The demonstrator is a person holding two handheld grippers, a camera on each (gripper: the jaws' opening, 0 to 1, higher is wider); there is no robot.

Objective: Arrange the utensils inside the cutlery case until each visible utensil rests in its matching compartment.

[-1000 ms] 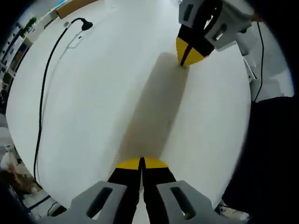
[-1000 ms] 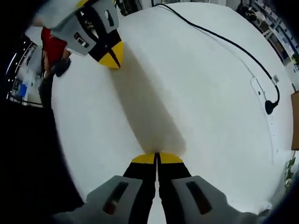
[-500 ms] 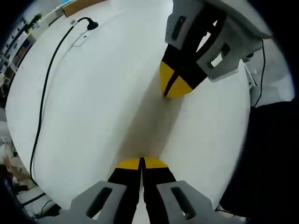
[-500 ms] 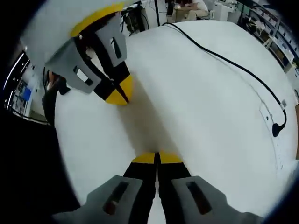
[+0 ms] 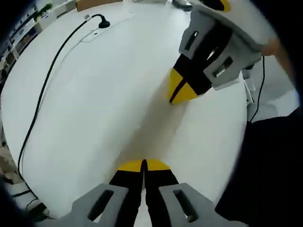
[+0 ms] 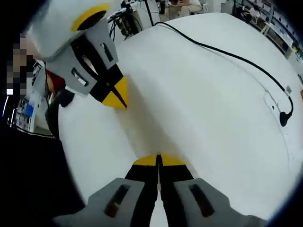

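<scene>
Your left claw (image 5: 143, 163) is closed with nothing between its yellow tips, held low over the white counter (image 5: 94, 94). Your right claw (image 6: 158, 158) is closed too, also gripping nothing. The two point at each other across bare counter, tips near but apart. A black cable (image 6: 227, 52) runs over the counter toward its far edge, ending in a plug (image 6: 284, 118). I cannot see the cutlery case or any utensil near either claw.

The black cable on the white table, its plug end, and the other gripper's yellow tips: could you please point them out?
black cable (image 5: 45, 92): left gripper view, mid-run across the white table.
plug end (image 6: 284, 118): right gripper view, on the black plug body.
left gripper (image 6: 117, 98): right gripper view, between its yellow tips.
</scene>
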